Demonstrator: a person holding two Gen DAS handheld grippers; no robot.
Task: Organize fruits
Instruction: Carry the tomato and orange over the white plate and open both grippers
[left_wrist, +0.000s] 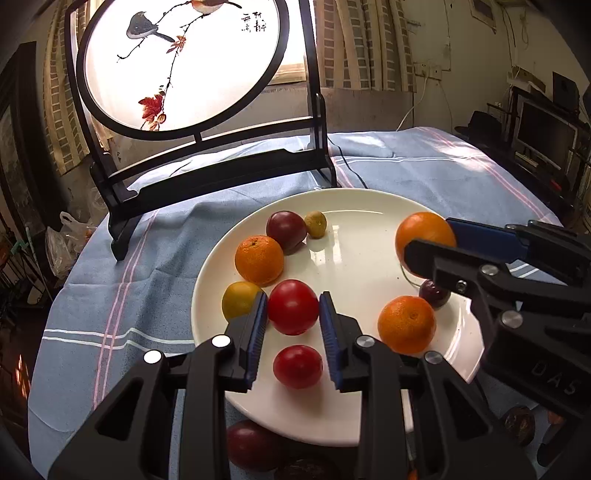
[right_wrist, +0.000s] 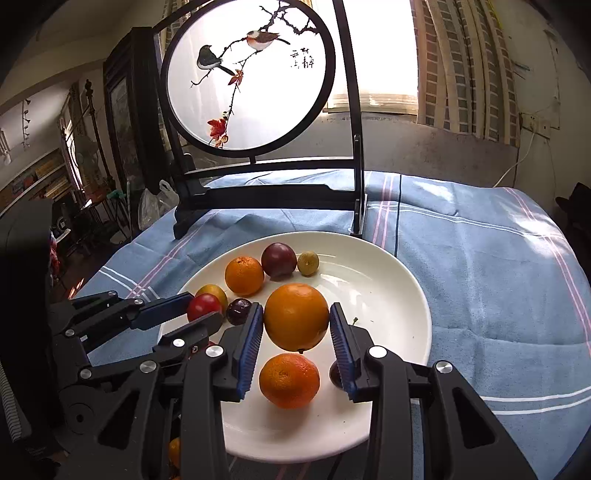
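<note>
Nearest to us, low at the bench edge in the left wrist view, a dark purple fruit (left_wrist: 249, 448) lies on the cloth, half hidden under the rim of the white plate (left_wrist: 207, 280).

On the plate's near part we see a small red fruit (left_wrist: 297, 366) lying loose between the roots of our left gripper (left_wrist: 293, 312) fingers. Just beyond it, the left jaws are clamped on a red tomato-like fruit (left_wrist: 293, 307), blue pads pressed to both its sides, low over the plate. A yellow-green fruit (left_wrist: 239, 300) sits just outside the left pad.

In the right wrist view, a mandarin (right_wrist: 289, 380) rests on the plate below our right gripper (right_wrist: 296, 318), whose jaws are closed on a large orange (right_wrist: 296, 317); the pads touch both flanks, and the orange appears raised slightly off the plate. A small dark plum (right_wrist: 238, 311) lies beside the left pad, and another dark fruit (right_wrist: 335, 373) peeps from behind the right finger.

Farther back on the plate stand a second mandarin (right_wrist: 244, 276), a purple fruit (right_wrist: 279, 259) touching it, and a small olive-green fruit (right_wrist: 308, 263).

Beyond the plate, the blue striped tablecloth (right_wrist: 480, 258) covers the bench, and a round painted screen (right_wrist: 246, 74) with two birds stands in its dark frame before the bright window.
</note>
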